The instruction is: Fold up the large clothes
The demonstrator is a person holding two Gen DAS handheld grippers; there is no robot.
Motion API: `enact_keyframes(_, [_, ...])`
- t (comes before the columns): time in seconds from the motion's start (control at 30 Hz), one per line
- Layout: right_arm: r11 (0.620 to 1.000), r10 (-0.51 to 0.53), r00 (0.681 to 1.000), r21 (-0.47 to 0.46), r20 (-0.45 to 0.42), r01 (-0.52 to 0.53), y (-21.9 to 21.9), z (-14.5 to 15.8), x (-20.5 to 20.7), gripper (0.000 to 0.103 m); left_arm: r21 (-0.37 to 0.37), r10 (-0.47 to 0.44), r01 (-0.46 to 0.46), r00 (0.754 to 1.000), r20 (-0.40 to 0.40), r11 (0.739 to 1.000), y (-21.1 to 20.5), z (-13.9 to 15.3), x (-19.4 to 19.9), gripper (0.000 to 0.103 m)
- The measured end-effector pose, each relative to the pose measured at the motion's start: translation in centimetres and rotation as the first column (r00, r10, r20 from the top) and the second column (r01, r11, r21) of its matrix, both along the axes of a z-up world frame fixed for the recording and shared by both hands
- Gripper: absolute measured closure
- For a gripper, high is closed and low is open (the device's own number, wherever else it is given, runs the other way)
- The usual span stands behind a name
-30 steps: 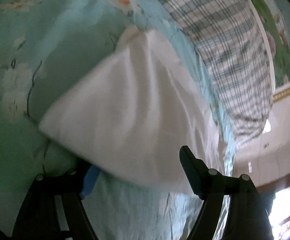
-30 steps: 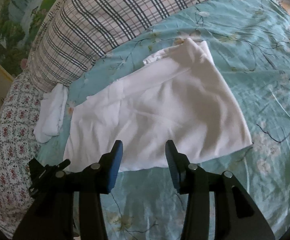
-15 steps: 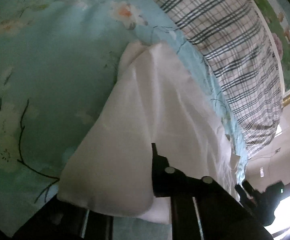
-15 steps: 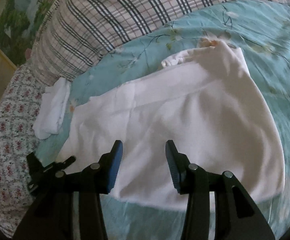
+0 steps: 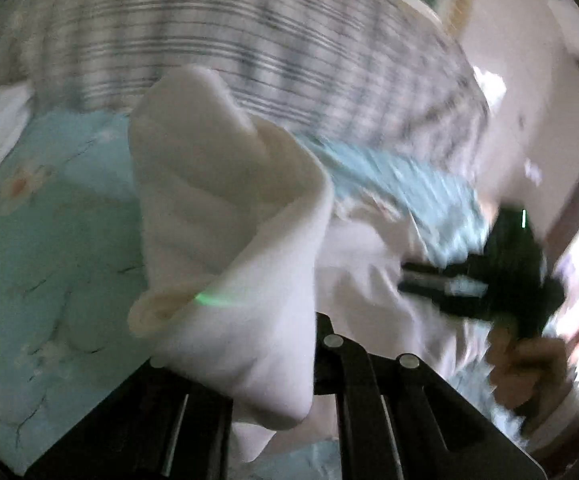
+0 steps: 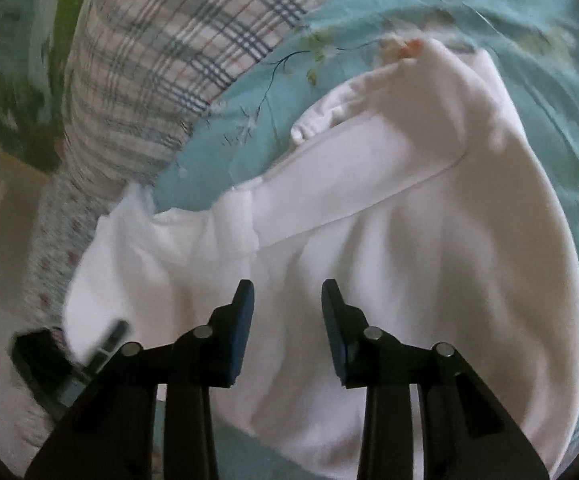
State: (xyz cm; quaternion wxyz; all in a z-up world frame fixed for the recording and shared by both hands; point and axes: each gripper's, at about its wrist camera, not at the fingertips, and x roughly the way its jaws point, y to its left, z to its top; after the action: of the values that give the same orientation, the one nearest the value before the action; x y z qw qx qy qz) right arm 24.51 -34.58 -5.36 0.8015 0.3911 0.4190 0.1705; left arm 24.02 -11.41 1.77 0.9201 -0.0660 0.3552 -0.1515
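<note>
In the left view everything is blurry. The white cloth (image 5: 225, 248) hides most of the left gripper (image 5: 289, 364); its jaws are pinched tight on a corner, lifted off the blue bed (image 5: 49, 248). A hand (image 5: 525, 372) holds the right gripper (image 5: 441, 284) at the far side. In the right view the right gripper (image 6: 287, 300) tilts down over the cloth (image 6: 389, 240) on the bed (image 6: 409, 12); its jaws are closing with nothing pinched yet. A plaid pillow (image 6: 177, 48) lies behind.
</note>
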Motion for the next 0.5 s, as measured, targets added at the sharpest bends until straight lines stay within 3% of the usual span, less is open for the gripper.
enact_keyframes(0.03, [0.999, -0.002, 1.000, 0.052, 0.001, 0.002, -0.6, -0.1, -0.1, 0.059, 0.038, -0.026, 0.026, 1.000, 0.002, 0.999, -1.4, -0.7, 0.0, 0.096])
enact_keyframes(0.13, [0.981, 0.002, 1.000, 0.193, -0.007, -0.001, -1.9, -0.5, -0.1, 0.024, 0.137, -0.075, 0.076, 0.997, -0.017, 0.988, -5.0, -3.2, -0.1, 0.096])
enact_keyframes(0.33, [0.986, 0.075, 0.997, 0.153, -0.011, -0.072, -0.5, 0.3, 2.0, 0.023, 0.175, -0.088, 0.088, 0.996, -0.010, 0.981, -5.8, -4.6, -0.7, 0.097])
enact_keyframes(0.5, [0.980, 0.197, 0.979, 0.032, -0.050, -0.195, 4.1, 0.5, 7.0, 0.025, 0.194, -0.099, 0.096, 0.995, 0.005, 0.976, -6.0, -4.1, -0.9, 0.097])
